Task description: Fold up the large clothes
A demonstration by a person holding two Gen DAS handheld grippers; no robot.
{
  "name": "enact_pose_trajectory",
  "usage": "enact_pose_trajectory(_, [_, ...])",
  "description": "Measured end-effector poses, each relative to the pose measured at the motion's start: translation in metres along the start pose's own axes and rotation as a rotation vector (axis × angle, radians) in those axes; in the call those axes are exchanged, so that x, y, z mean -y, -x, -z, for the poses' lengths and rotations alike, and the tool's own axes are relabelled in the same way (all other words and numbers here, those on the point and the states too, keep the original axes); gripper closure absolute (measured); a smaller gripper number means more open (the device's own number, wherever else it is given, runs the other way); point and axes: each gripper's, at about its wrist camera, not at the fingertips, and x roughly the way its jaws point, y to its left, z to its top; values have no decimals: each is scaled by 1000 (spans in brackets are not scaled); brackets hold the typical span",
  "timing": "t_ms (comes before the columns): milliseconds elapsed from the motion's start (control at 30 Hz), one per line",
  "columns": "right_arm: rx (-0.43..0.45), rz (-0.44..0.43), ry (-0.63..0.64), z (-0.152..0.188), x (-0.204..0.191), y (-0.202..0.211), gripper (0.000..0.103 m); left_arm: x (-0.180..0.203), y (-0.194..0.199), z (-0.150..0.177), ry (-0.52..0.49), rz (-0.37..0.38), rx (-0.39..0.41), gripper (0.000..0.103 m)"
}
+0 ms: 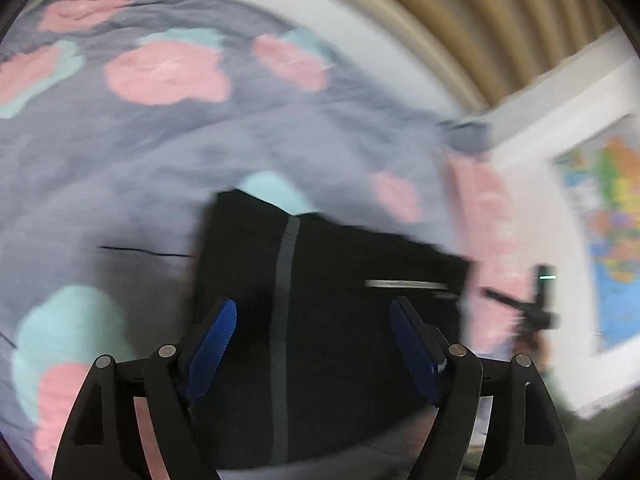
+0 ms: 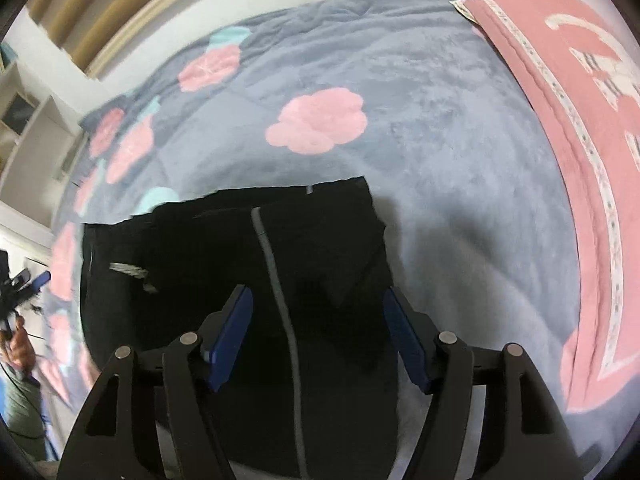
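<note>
A black garment point(image 1: 344, 304) with a grey stripe lies folded flat on a grey bedspread point(image 1: 168, 168) with pink and teal flowers. In the left wrist view my left gripper point(image 1: 313, 312) hovers over the garment with its blue pads wide apart and nothing between them. The right wrist view shows the same black garment point(image 2: 224, 264) and its grey stripe point(image 2: 280, 300) running down the middle. My right gripper point(image 2: 318, 300) stands open above it, holding nothing. The other hand-held gripper point(image 2: 24, 284) shows at the far left, in a person's hand.
A pink blanket point(image 2: 568, 128) with a white patterned band lies along the right side of the bedspread point(image 2: 440, 120). Wooden slats point(image 1: 480, 20) rise behind the bed. A coloured map point(image 1: 612, 240) hangs on the white wall to the right; white shelves point(image 2: 32, 120) stand at left.
</note>
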Motion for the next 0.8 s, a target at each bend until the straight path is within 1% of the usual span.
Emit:
enact_pose_trajectory(67, [-8, 21, 24, -5, 4, -11, 31, -12, -17, -7, 20, -54, 4, 23])
enact_pose_trajectory(133, [-15, 33, 48, -10, 8, -21, 31, -24, -35, -13, 35, -51, -10, 23])
enact_pose_trajectory(167, [-25, 36, 60, -12, 11, -28, 30, -30, -46, -17, 40, -41, -31, 23])
enact_pose_trajectory(233, [-43, 20, 69, -16, 14, -39, 28, -40, -63, -24, 53, -52, -68, 23])
enact_pose_trajectory(267, [-56, 5, 70, -19, 18, -49, 27, -46, -75, -27, 59, -37, -98, 23])
enact_pose_trajectory(333, [-81, -36, 54, -23, 21, -64, 26, -55, -90, -30, 76, 6, -132, 23])
enact_pose_trajectory(400, [-119, -114, 3, -26, 25, -82, 26, -62, -107, -31, 110, 66, -171, 23])
enact_pose_trajectory(433, [-117, -143, -11, -27, 25, -85, 33, -63, -111, -31, 116, 66, -172, 26])
enact_pose_trajectory(467, [-92, -149, 1, -26, 21, -82, 42, -62, -111, -30, 111, 53, -166, 48])
enact_pose_trajectory(500, [-70, -122, 25, -25, 16, -77, 65, -61, -109, -29, 98, 26, -161, 64])
enact_pose_trajectory(533, [-54, -95, 38, -24, 13, -71, 77, -58, -102, -27, 82, -2, -147, 85])
enact_pose_trajectory(567, [-12, -71, 45, -23, 9, -57, 80, -54, -89, -25, 73, -7, -115, 88])
enact_pose_trajectory(633, [44, -51, 50, -21, 4, -33, 85, -46, -65, -24, 58, -17, -47, 90])
enact_pose_trajectory(667, [73, -36, 57, -22, 1, -20, 85, -42, -52, -24, 55, -14, -16, 90])
enact_pose_trajectory(733, [125, -16, 79, -27, -7, 4, 87, -28, -26, -29, 47, 10, 53, 91])
enact_pose_trajectory(800, [162, 34, 111, -38, -18, 19, 88, -10, -7, -41, 10, 27, 117, 91])
